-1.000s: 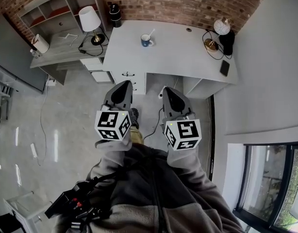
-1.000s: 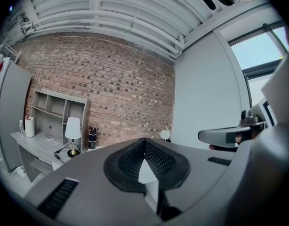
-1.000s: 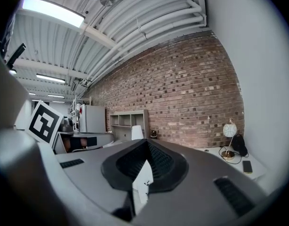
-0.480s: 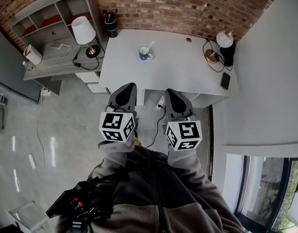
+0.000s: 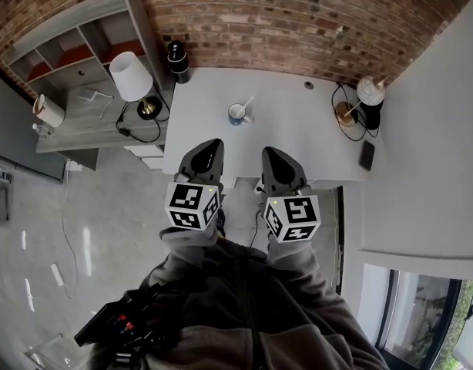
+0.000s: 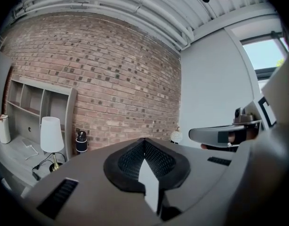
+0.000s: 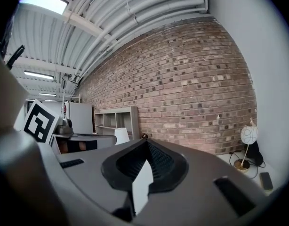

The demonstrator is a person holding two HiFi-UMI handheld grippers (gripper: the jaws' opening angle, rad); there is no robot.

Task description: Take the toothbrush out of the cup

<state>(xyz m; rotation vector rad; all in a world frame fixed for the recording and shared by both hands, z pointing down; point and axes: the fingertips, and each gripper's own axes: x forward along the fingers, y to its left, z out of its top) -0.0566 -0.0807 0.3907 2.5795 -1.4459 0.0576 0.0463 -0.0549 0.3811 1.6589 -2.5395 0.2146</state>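
A blue cup (image 5: 237, 114) stands on the white desk (image 5: 298, 129), with a white toothbrush (image 5: 247, 103) leaning out of it to the right. Both grippers hang in front of the desk's near edge, well short of the cup. In the head view my left gripper (image 5: 209, 145) is below and left of the cup, and my right gripper (image 5: 269, 154) is below and right of it. Each one's jaws are pressed together with nothing between them, as the left gripper view (image 6: 144, 141) and the right gripper view (image 7: 145, 143) show. The cup is hidden in both gripper views.
A white-shaded lamp (image 5: 132, 77) and a black cylinder (image 5: 177, 61) stand at the desk's left end beside a grey shelf unit (image 5: 75, 64). At the right end are a globe lamp (image 5: 368, 92) and a dark phone (image 5: 367, 154). A brick wall (image 5: 283, 21) backs the desk.
The desk and cup have come nearer and shifted slightly right in the head view as the person stepped forward. Both grippers stay shut, side by side.
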